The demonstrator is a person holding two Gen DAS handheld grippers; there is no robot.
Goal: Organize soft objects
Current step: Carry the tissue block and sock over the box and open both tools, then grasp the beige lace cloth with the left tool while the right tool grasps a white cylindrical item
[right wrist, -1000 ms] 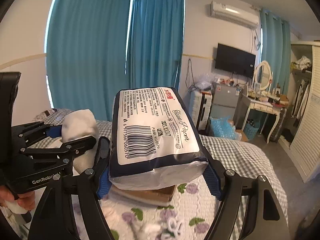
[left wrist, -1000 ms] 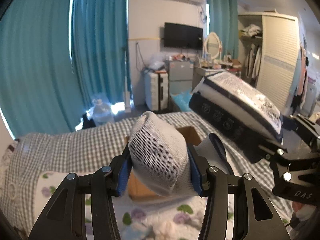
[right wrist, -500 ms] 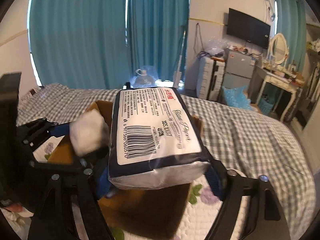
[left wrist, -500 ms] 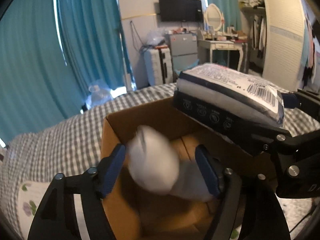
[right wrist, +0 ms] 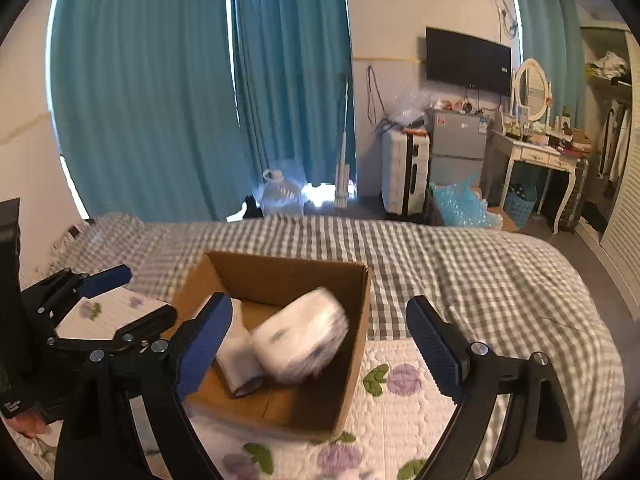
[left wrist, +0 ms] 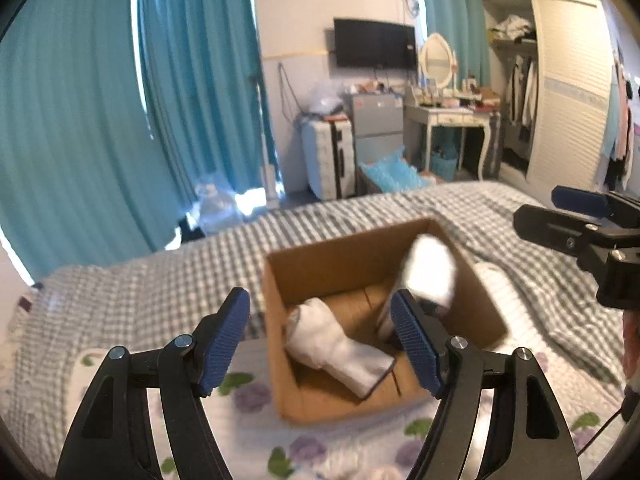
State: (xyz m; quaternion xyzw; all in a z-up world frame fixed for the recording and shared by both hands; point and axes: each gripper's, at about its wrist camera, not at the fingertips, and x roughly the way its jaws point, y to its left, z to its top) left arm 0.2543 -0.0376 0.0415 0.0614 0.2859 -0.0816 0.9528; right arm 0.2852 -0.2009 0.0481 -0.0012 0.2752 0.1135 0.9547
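An open cardboard box [left wrist: 476, 300] [right wrist: 352, 344] stands on the bed. A white sock [left wrist: 336, 344] [right wrist: 234, 354] lies on its floor. A white tissue pack [left wrist: 430, 276] [right wrist: 302, 338], blurred, is inside the box against its right side, apparently still falling. My left gripper [left wrist: 320, 340] is open and empty above the box's near left edge. My right gripper [right wrist: 320, 344] is open and empty above the box; one of its arms shows at the right of the left wrist view [left wrist: 580, 232].
The box rests where a floral quilt [right wrist: 404, 392] meets a grey checked blanket [right wrist: 460, 264]. Beyond the bed are teal curtains [right wrist: 160, 100], a water jug [right wrist: 280, 196], a suitcase [right wrist: 404, 172], a dressing table [right wrist: 536, 156] and a wardrobe [left wrist: 568, 92].
My left gripper opened and dropped the sock into the box. My right gripper opened and let go of the tissue pack, which dropped into the box. Both grippers have pulled back.
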